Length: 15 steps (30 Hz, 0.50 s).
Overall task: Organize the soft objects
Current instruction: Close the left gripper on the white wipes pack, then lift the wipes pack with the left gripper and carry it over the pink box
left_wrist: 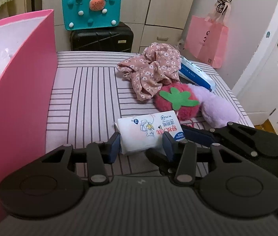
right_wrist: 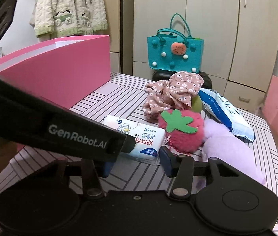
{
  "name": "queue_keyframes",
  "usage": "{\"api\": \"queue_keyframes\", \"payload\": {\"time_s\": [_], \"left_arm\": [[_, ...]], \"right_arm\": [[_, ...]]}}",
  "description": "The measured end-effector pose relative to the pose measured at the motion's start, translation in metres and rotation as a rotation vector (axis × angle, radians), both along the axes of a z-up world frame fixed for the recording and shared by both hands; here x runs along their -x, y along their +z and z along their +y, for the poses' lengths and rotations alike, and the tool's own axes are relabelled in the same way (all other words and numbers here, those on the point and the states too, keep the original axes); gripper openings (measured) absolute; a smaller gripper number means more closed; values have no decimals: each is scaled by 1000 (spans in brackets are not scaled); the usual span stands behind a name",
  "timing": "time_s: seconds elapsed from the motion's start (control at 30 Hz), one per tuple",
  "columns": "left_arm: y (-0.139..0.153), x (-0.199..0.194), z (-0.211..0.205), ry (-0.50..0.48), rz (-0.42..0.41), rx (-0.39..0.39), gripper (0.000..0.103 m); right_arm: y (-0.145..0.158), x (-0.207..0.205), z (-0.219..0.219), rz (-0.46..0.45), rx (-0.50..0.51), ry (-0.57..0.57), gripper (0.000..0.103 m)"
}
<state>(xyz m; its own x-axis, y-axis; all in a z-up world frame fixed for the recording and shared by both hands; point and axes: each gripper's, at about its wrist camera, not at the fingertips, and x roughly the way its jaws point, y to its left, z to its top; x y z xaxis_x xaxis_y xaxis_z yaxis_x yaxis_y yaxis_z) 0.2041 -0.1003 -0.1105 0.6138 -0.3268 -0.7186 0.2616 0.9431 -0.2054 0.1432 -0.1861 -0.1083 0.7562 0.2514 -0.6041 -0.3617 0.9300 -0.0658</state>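
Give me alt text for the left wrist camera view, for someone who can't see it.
The left gripper straddles a white wet-wipes pack on a striped surface, its pads at the pack's ends. Behind lie a strawberry plush, a floral cloth and a lilac plush; a pink box stands at left.

Your left gripper (left_wrist: 140, 144) is black, with two big round discs at its base and flat black bars that end in dark blue pads (left_wrist: 113, 147). Shiny silver pins join the bars. Your right gripper (right_wrist: 134, 162) looks the same. White letters on the left one's black side read "GenRobot.AI".
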Motion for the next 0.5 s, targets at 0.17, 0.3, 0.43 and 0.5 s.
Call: {"api": "queue_keyframes", "payload": {"time_s": [0.17,0.3,0.43,0.5], "left_arm": [[2,10,4,-12,9,-7,45],[4,17,7,-29,50,-8,45],[5,26,10,-47,70,16,45],[7,30,11,-55,70,20,45]], "right_arm": [[1,13,7,6,-8,-22,55],[2,22,13,19,-11,-29,61],[3,30,15,33,-36,-48,68],[5,34,13,46,-56,-57,69]]}}
